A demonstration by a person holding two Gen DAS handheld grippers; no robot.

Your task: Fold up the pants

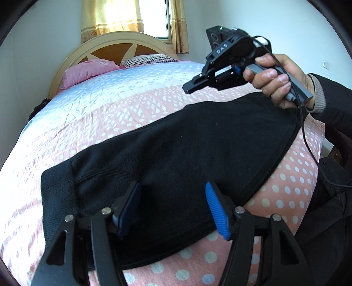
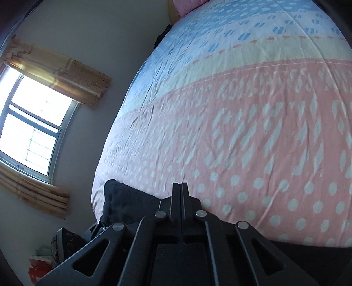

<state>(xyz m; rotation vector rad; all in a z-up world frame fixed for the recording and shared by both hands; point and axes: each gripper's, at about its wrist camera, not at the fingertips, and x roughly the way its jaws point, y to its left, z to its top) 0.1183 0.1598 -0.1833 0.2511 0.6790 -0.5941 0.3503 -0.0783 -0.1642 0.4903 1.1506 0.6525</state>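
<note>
A: Starting at the left of the left wrist view, what lies on the bed (image 1: 114, 114)?

B: A pink and pale blue bedspread with white dots covers it. A pink pillow (image 1: 88, 70) and a striped pillow (image 1: 149, 59) sit against the wooden headboard (image 1: 110, 47), with a curtained window (image 1: 154, 17) behind.

A: And the pants?

B: The black pants (image 1: 176, 149) lie flat across the near part of the bed, running from a ribbed band at the lower left up toward the right. Their near edge runs close to the edge of the bed.

A: How is the left gripper (image 1: 173, 209) set?

B: Its jaws stand moderately apart above the pants near that lower edge, blue pads (image 1: 216, 211) facing each other. No cloth is pinched between them.

A: Further right?

B: A hand (image 1: 277, 79) holds the right gripper (image 1: 189, 87) in the air above the far right part of the pants, a black cable hanging from it.

A: Is that one closed?

B: Yes. In the right wrist view its fingers (image 2: 180, 193) meet flat together with nothing between them, pointing over the bedspread, with a dark bit of the pants (image 2: 125, 202) just to their left.
</note>
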